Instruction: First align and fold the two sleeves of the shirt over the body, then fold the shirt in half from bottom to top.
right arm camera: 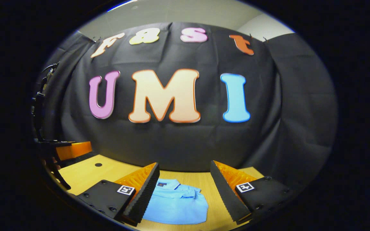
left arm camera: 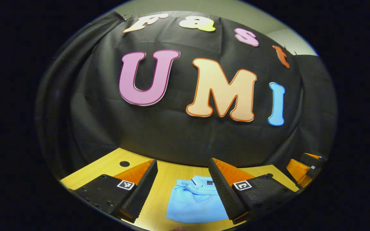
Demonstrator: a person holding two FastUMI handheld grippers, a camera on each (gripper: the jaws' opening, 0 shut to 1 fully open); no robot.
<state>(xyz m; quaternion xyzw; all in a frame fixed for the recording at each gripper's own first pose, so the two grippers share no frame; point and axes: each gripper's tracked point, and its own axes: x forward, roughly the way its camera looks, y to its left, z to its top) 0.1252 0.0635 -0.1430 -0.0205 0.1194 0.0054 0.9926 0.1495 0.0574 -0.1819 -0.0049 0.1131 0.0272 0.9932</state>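
Blue cloth is all there is to see of the shirt (left arm camera: 195,200), and part of it is hidden. In the left gripper view the right finger covers the shirt's right side, and the near edge is cut off at the bottom. In the right gripper view the left finger hides the shirt's left side.

The left gripper (left arm camera: 182,189) is wide open. It holds nothing and hangs above the table (left arm camera: 159,186). The right gripper (right arm camera: 183,192) is wide open too, with nothing between its fingers. It shows small at the far right of the left gripper view, partly cut off.

The shirt lies flat on the wooden table, in front of both grippers. It looks folded into a neat block, with the collar at the far end and the sleeves tucked over the body. A small dark hole (right arm camera: 98,164) sits in the table at the far left
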